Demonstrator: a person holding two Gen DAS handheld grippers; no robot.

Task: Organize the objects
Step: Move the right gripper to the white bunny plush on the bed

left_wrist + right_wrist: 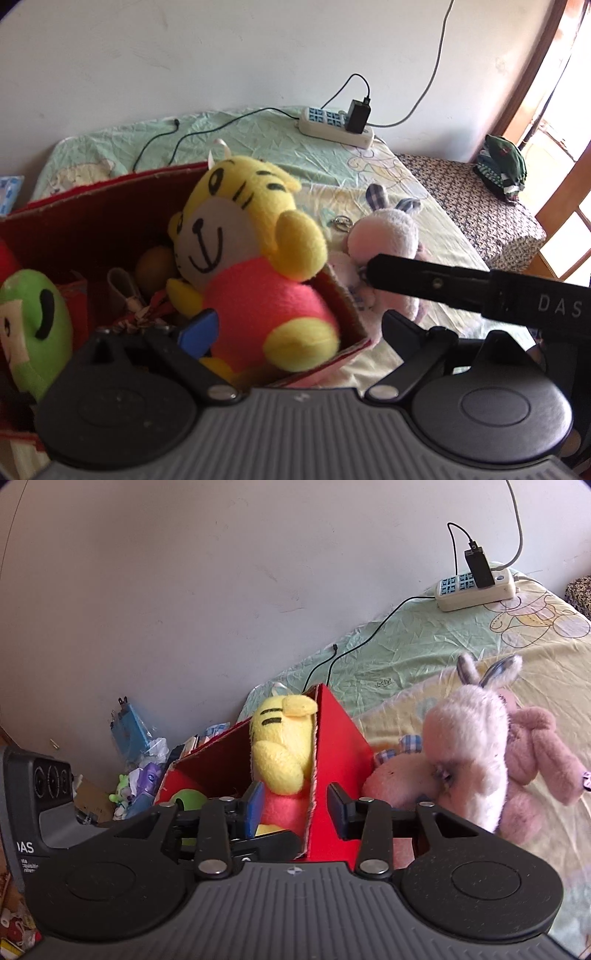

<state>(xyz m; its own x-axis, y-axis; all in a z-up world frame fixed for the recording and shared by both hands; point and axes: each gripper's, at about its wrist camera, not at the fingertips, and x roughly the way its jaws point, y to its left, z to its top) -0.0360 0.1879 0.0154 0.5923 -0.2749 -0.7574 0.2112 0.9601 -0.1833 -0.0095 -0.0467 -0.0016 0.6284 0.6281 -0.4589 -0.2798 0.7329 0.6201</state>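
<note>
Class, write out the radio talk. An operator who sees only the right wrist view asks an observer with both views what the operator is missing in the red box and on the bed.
Operator: I see the tiger in the box. Is anything inside that I can't see?
Observer: Yes, a brown ball lies in the box beside the tiger's head.
Operator: Is anything loose near the rabbit?
Observer: A keyring lies on the bed, beside the rabbit's head.
</note>
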